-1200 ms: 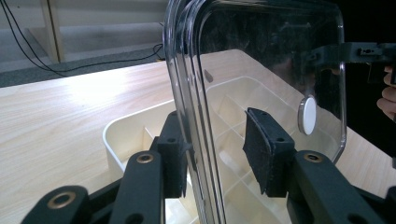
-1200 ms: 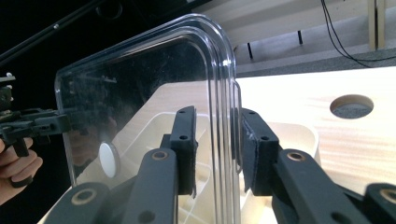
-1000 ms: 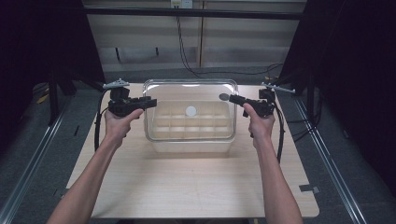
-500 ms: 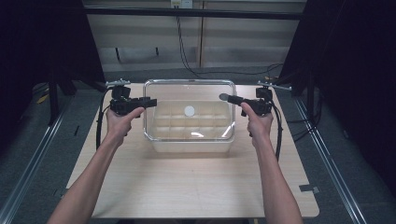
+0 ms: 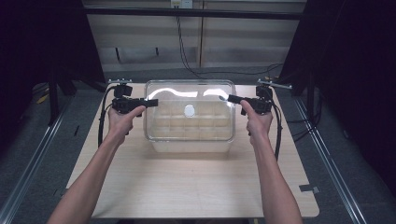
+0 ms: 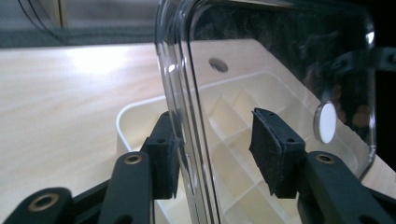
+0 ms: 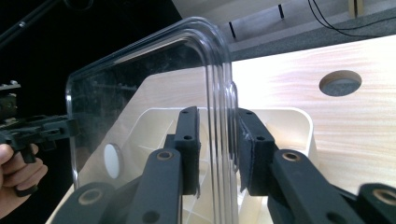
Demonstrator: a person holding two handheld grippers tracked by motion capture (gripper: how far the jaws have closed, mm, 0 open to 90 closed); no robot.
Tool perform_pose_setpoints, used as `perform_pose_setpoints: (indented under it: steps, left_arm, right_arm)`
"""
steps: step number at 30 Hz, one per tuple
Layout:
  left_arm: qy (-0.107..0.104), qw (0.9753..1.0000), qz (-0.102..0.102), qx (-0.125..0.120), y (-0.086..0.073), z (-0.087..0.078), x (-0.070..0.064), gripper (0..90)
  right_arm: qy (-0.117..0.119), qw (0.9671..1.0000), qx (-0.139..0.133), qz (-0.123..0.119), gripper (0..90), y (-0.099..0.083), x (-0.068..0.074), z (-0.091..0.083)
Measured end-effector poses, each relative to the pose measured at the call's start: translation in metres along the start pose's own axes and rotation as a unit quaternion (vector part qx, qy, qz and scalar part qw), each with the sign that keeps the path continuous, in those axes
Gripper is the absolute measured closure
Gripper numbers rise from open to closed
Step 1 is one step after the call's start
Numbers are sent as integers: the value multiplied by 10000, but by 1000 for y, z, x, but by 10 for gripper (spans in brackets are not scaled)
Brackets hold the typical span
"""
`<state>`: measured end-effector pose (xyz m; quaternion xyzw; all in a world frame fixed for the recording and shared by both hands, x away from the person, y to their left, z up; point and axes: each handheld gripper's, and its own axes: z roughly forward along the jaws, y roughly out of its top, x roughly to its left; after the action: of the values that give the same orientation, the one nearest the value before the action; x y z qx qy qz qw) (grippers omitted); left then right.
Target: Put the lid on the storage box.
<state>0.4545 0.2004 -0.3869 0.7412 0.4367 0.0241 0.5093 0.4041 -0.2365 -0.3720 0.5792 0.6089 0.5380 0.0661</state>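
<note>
The fingers [image 7: 187, 144] of the right gripper [image 5: 232, 99] pinch the right rim of the clear lid [image 5: 189, 109], one pad on each face of the plastic, touching it or nearly so. The left gripper's [image 5: 150, 102] fingers [image 6: 273, 149] straddle the left rim but stand spread: one pad sits against the outer face, the other is clearly apart from the inner face. The lid hangs level just above the cream divided tray [image 5: 189, 135], which rests near the middle of the wooden desk [image 5: 187, 186]. Gripping at opposite short edges likely keeps the wide, flexible lid flat and square over the tray. Both forearms reach forward, roughly parallel, hands well apart on either side of the tray, each gripper turned inward and pointing at the other.
</note>
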Motion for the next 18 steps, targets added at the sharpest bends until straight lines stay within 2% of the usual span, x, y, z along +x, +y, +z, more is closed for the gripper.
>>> perform_pose_setpoints:
  steps: [4,6,10,18]
  left_arm:
    - [13,10000,-31,48,-4,4,1,527]
    - [63,10000,13,70,-4,7,-2,532]
    - [90,9998,98,138,-3,10,0,528]
    - [162,9996,89,191,-6,18,6,514]
  right_arm:
    - [-133,9998,63,-144,722,0,1,1]
    - [-77,9999,75,-8,717,-3,-9,5]
    - [-34,10000,51,26,707,-8,-20,11]
    - [-56,10000,45,41,690,-12,-29,22]
